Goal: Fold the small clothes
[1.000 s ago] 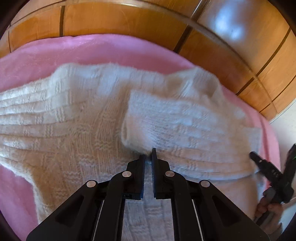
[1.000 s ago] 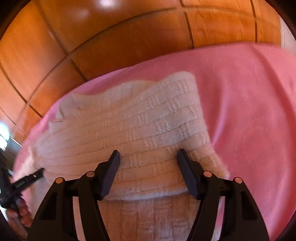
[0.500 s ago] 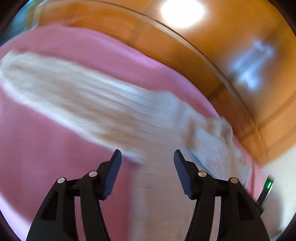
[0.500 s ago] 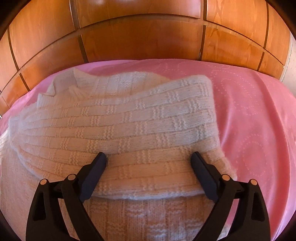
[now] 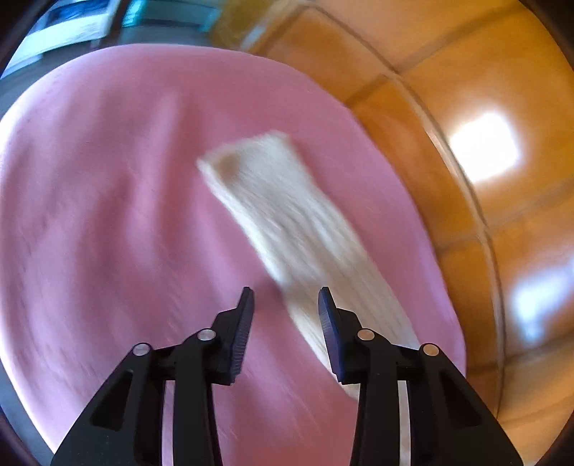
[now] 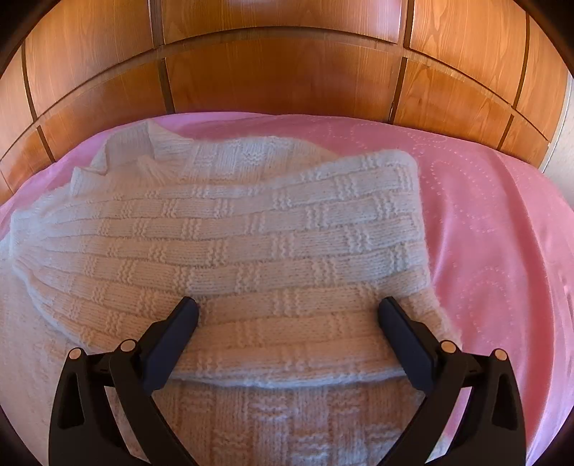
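A cream knitted sweater (image 6: 251,243) lies on a pink bedspread (image 6: 484,233). In the right wrist view one sleeve is folded across its body. My right gripper (image 6: 288,315) is wide open and empty, just above the folded sleeve. In the blurred left wrist view the other sleeve (image 5: 287,215) lies stretched out flat on the pink bedspread (image 5: 107,215), cuff far from me. My left gripper (image 5: 286,297) is open and empty, above the near part of that sleeve.
A glossy wooden panelled headboard (image 6: 280,64) runs along the far edge of the bed; it also shows in the left wrist view (image 5: 484,125). Blurred blue-green things (image 5: 107,18) stand beyond the bed at the top left.
My left gripper opened, let go of the folded sleeve and swung left to the outstretched sleeve. My right gripper opened wider and turned to face the headboard squarely.
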Demonstrator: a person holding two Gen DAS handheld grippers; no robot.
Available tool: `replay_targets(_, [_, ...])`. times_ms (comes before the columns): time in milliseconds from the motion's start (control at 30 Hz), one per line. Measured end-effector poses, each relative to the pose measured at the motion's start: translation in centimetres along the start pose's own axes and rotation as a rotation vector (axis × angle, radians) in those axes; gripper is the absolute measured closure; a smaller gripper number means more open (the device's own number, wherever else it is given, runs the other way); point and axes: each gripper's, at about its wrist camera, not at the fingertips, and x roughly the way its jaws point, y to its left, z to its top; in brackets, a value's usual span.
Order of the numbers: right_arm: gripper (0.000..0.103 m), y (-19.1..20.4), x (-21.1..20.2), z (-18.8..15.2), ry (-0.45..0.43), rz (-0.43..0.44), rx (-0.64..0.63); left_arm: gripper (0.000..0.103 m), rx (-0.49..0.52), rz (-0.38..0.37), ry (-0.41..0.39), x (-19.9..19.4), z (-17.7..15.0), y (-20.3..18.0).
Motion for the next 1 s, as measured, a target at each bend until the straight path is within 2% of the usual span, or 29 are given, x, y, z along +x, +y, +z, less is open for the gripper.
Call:
replay_targets(133, [0.003, 0.3, 0.2, 0.0, 0.001, -0.008, -0.005, 0.067, -0.064, -0.027, -0.009, 1.4, 2.3, 0.8])
replay_targets(167, [0.003, 0.3, 0.2, 0.1, 0.001, -0.009, -0.006, 0.071, -0.063, -0.026, -0.017, 1.6, 2.5, 0.5])
replay_targets(200, [0.003, 0.4, 0.1, -0.1, 0.001, -0.010, -0.006, 0.085, -0.057, -0.020, -0.022, 1.8, 2.7, 0.2])
replay_targets(267, [0.003, 0.4, 0.2, -0.1, 0.001, -0.010, -0.006, 0.097, -0.026, 0.002, -0.018, 2.2, 2.6, -1.3])
replay_targets(300, [0.003, 0.4, 0.2, -0.1, 0.002, -0.011, -0.006, 0.098, -0.003, 0.002, -0.033, 1.8, 2.5, -2.0])
replay_targets(467, [0.003, 0.5, 0.2, -0.1, 0.000, -0.012, -0.008, 0.098, 0.190, -0.168, -0.074, -2.3, -0.5, -8.9])
replay_targets(567, [0.003, 0.5, 0.1, -0.1, -0.001, -0.010, -0.007, 0.098, 0.323, -0.288, -0.068, -4.8, -4.4, -14.0])
replay_targets(667, [0.003, 0.4, 0.1, -0.1, -0.002, -0.005, -0.004, 0.098, 0.437, -0.399, -0.016, -6.0, -9.9, -18.8])
replay_targets(700, [0.003, 0.3, 0.1, -0.1, -0.002, -0.004, -0.003, 0.098, 0.506, -0.425, 0.010, -6.1, -12.8, -21.0])
replay_targets(767, [0.003, 0.3, 0.1, -0.1, -0.003, -0.002, -0.001, 0.098, 0.587, -0.447, 0.044, -5.9, -16.5, -23.4])
replay_targets(833, [0.003, 0.2, 0.2, 0.0, -0.002, -0.003, -0.003, 0.098, 0.667, -0.471, 0.128, -4.7, -21.6, -26.2])
replay_targets(1000, [0.003, -0.1, 0.2, 0.0, -0.002, 0.011, 0.006, 0.098, 0.811, -0.441, 0.263, -1.4, -30.8, -29.7])
